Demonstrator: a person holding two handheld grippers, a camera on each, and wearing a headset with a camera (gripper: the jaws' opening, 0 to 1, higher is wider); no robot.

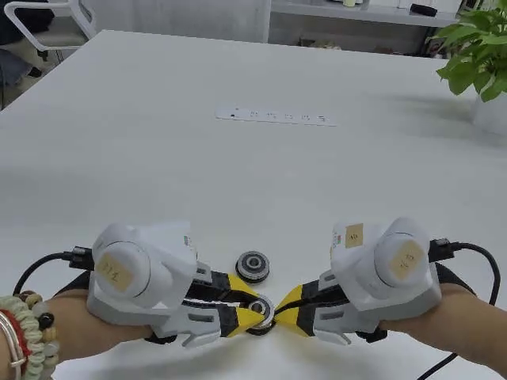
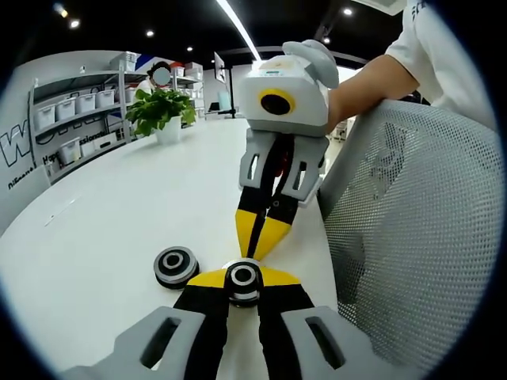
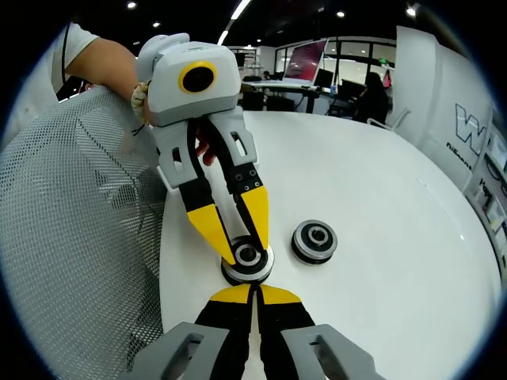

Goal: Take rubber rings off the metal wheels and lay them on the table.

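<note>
left gripper (image 1: 247, 305) pinches the wheel (image 1: 261, 309) — right gripper (image 1: 288, 305), jaws pressed together, touches its rubber ring (image 2: 243, 266); likely stretchy, grippy — peel at the rim.

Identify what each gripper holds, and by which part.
The left gripper holds a metal wheel across its outer rim. The right gripper touches that wheel's edge; whether it pinches anything cannot be told.

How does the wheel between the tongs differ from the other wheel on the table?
The gripped wheel sits clamped in the left tongs, with the closed right tongs at its rim; the free wheel lies untouched. The gripped wheel is nearer the table edge, the free wheel farther in. Both lie flat, dark ring outside, metal centre.
</note>
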